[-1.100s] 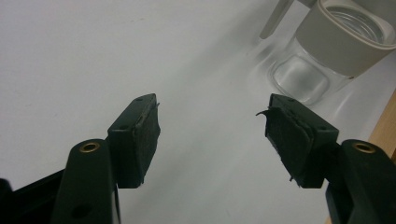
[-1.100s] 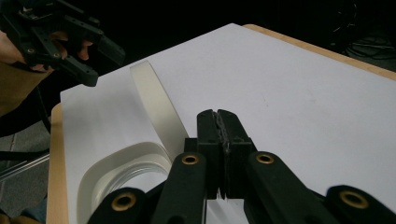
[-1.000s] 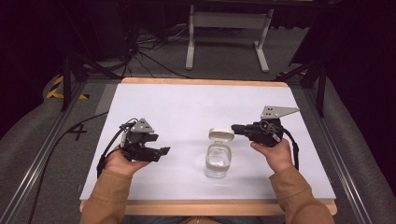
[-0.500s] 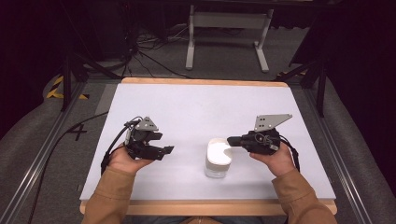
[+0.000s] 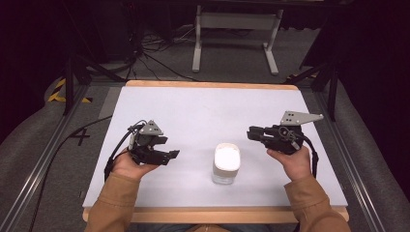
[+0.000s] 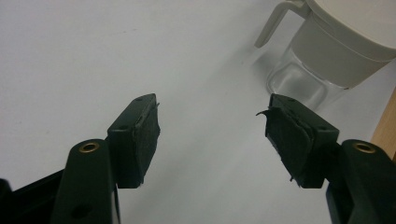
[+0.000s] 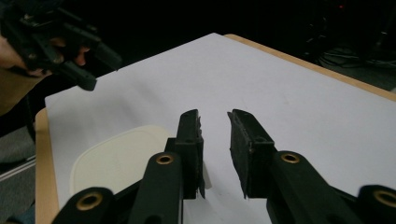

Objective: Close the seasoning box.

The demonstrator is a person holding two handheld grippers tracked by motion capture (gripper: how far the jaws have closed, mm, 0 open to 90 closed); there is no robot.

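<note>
Grippers number two, containers one. Left gripper holds its jaws spread wide, empty; right gripper has just been opening, a narrow empty gap between its jaws. Container stands on the table between them: clear, seemingly empty body, cream lid closed.

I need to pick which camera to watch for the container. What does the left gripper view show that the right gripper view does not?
The left gripper view shows the clear plastic container from the side: see-through body, white lid and its flip-up latch, with the left gripper open before it. The right gripper view shows the lid's top beside the right gripper, whose jaws have just been opening with nothing between them, plus the table's wooden edge. Both share the white tabletop.
</note>
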